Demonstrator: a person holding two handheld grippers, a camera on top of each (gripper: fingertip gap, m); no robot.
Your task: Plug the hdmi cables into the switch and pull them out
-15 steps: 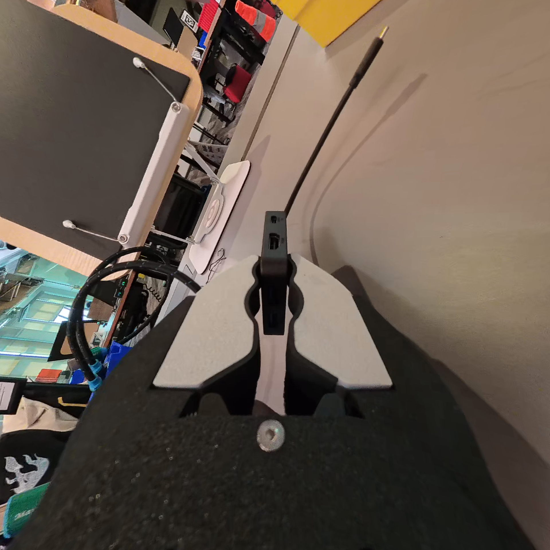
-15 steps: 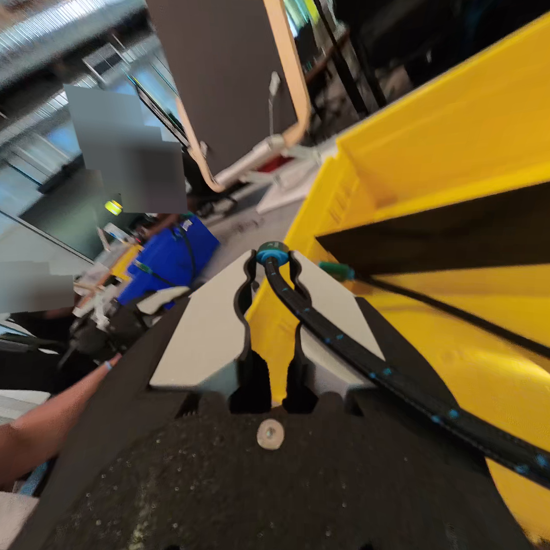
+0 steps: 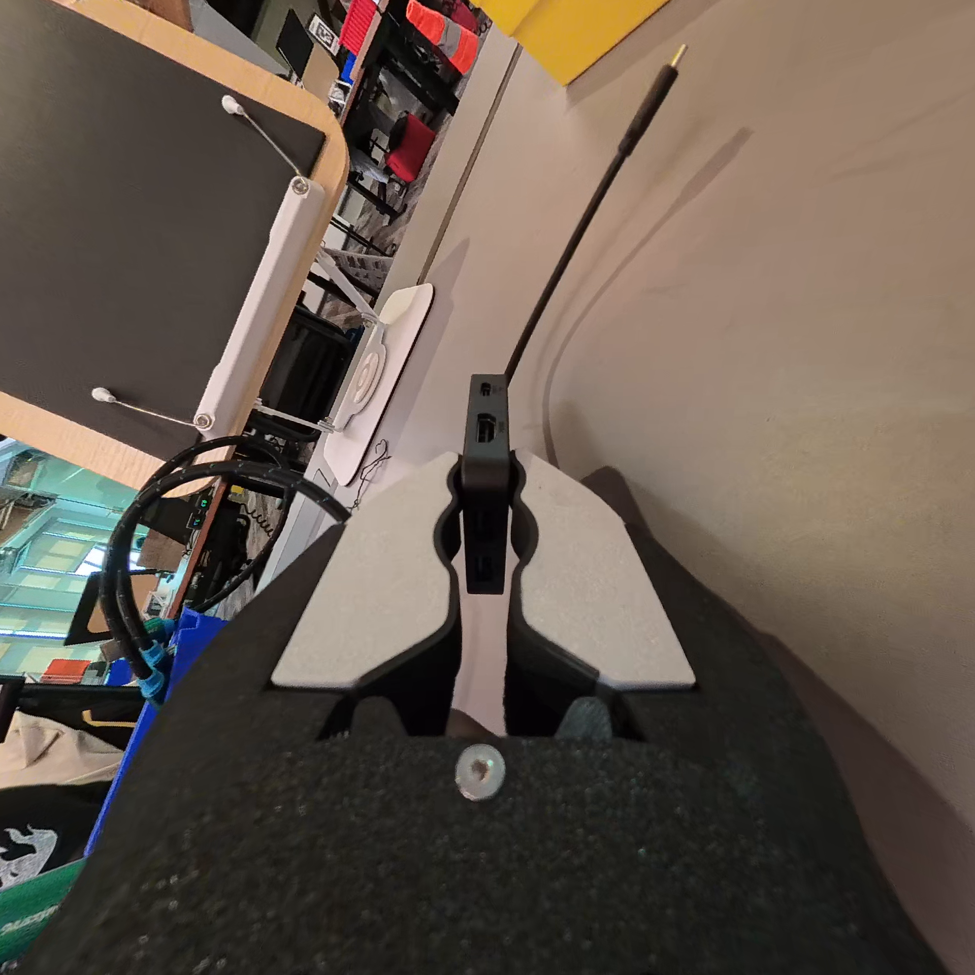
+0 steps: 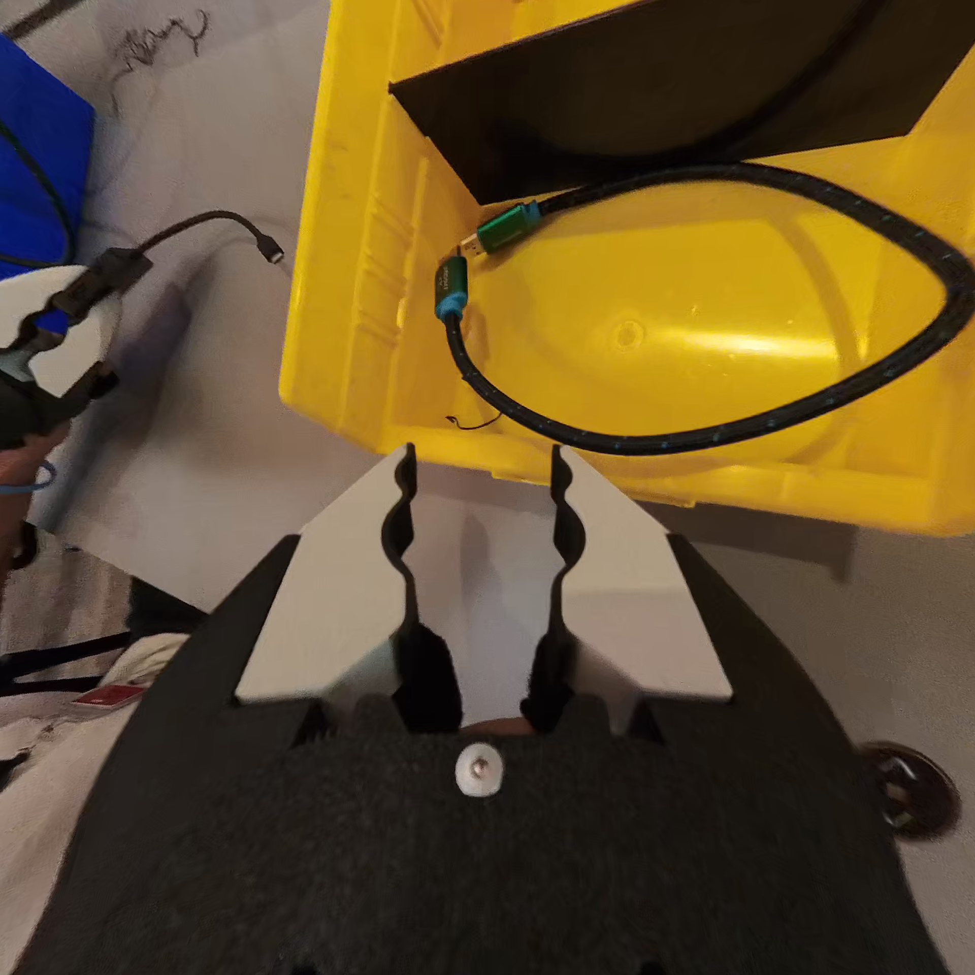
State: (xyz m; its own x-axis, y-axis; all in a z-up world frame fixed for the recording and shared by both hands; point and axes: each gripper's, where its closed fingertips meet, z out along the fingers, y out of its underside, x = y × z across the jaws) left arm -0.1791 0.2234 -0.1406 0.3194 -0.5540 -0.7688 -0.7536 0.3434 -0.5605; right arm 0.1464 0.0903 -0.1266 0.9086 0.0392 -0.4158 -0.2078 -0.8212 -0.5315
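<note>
Switch [image 3: 485, 475] clamped edge-on between our left gripper [image 3: 484, 464] fingers, its thin lead [image 3: 580, 237] trailing over the table [image 3: 791, 369] | our right gripper [image 4: 481, 459] gapes wide, holding nothing, just short of the yellow bin [image 4: 337, 264] | HDMI cable [image 4: 791, 411] looped inside the bin, green plugs [image 4: 506, 229] nearly touching.
</note>
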